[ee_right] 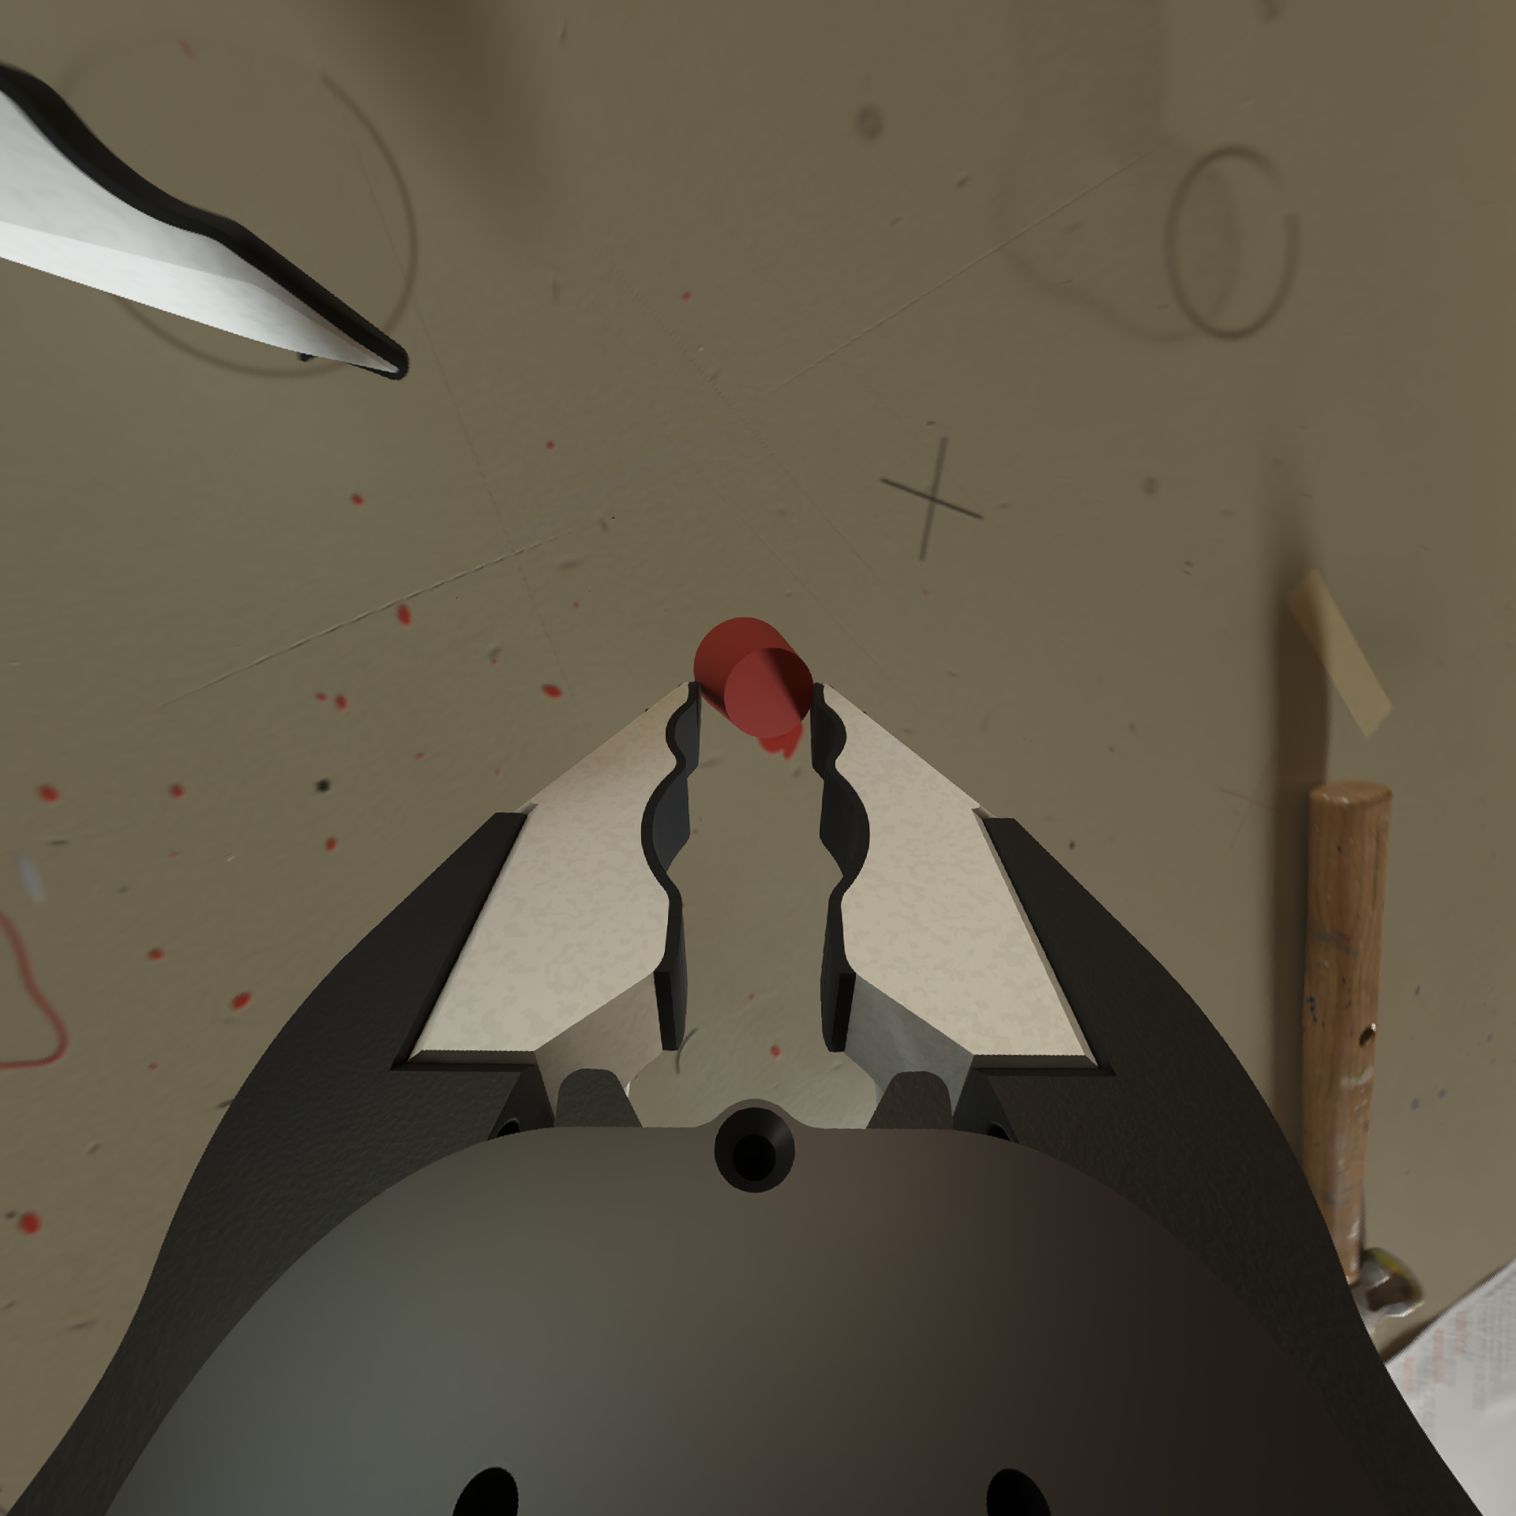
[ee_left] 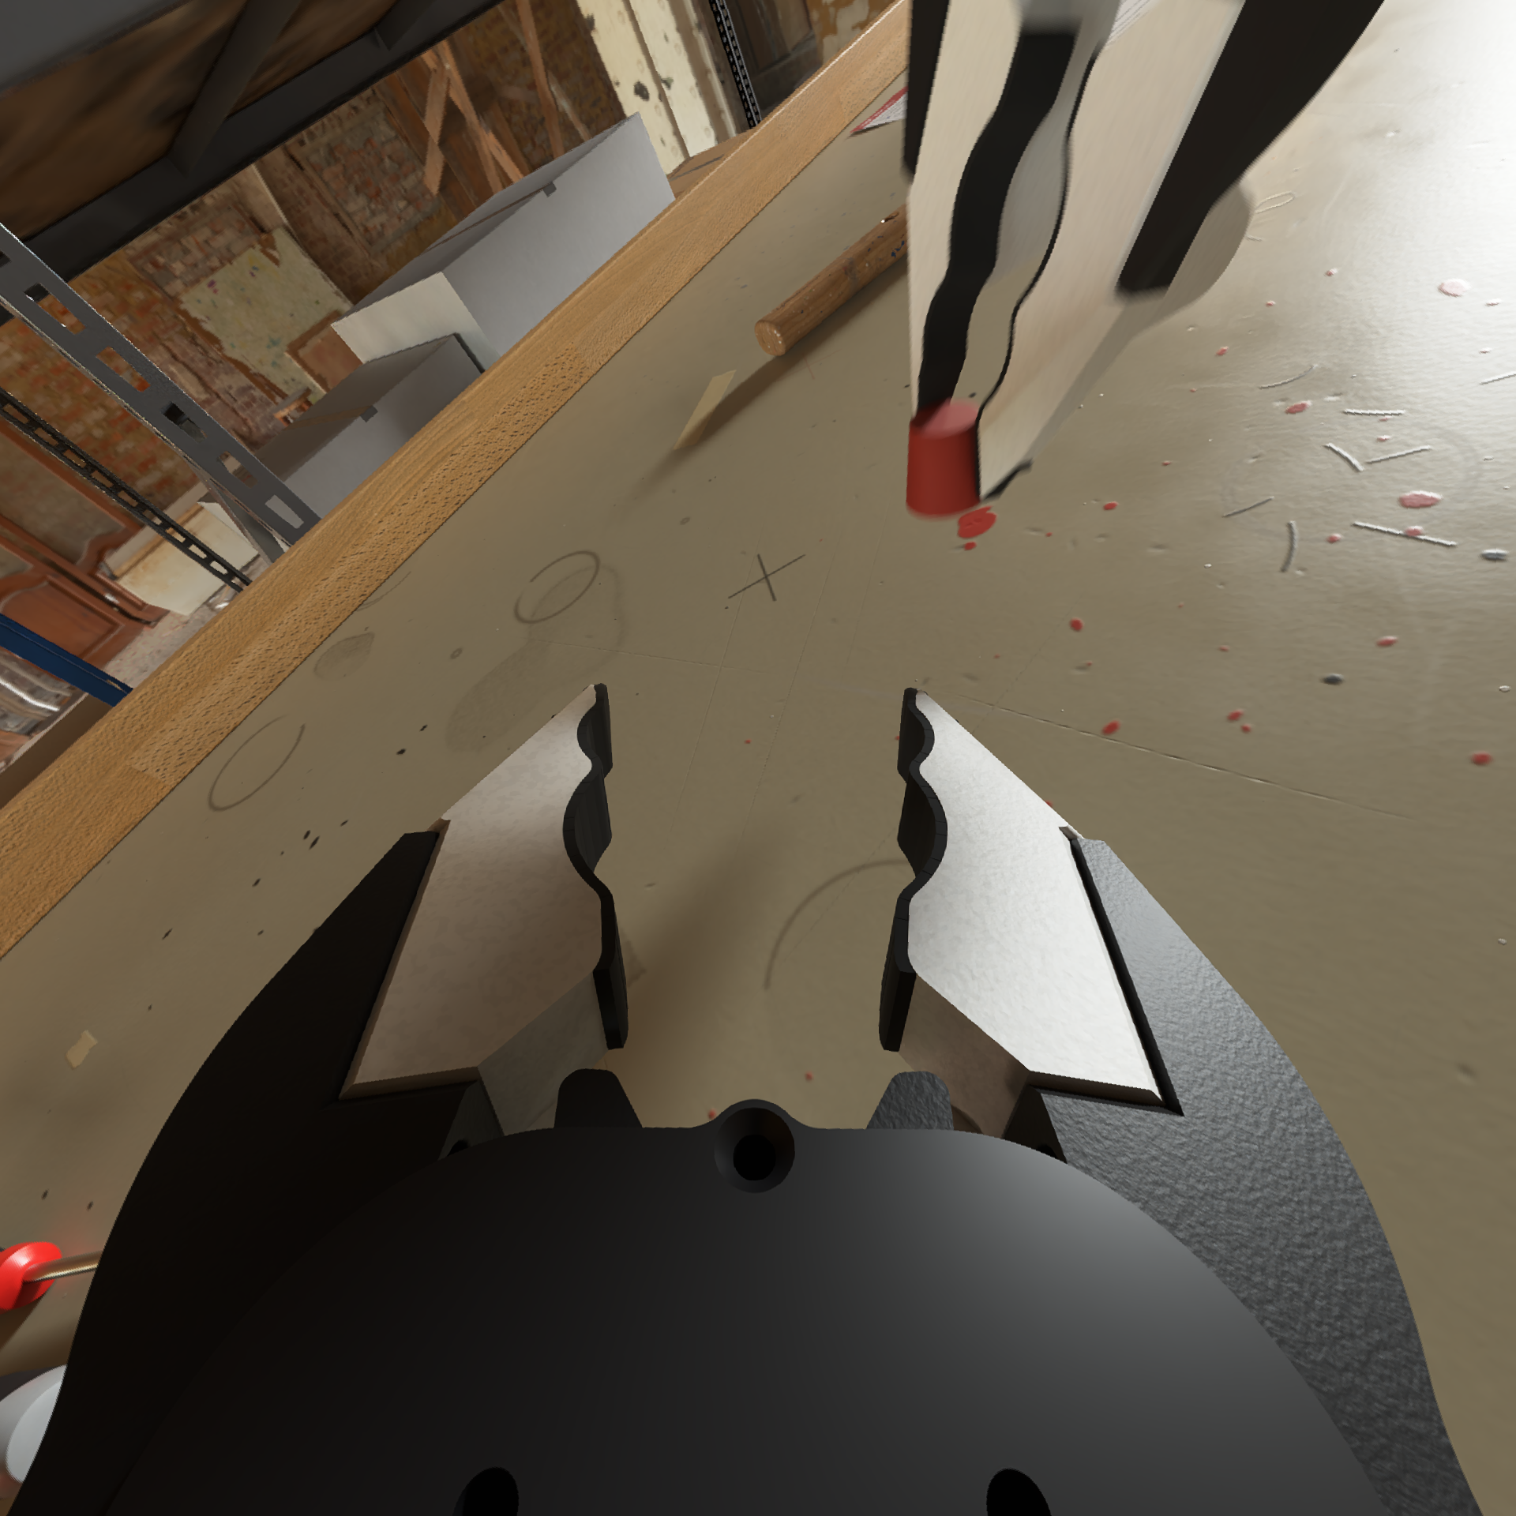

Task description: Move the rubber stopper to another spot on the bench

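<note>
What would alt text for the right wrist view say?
The right gripper pinches a red rubber stopper at its fingertips above a paint-speckled tan bench. A wooden hammer handle lies at right; the left gripper's finger pokes in at upper left.

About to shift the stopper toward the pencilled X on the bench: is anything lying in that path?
Nothing visible. The right claw grips the rubber stopper at its tips, and the bench between it and the X mark is bare apart from paint flecks. The hammer handle lies off to the side.
</note>
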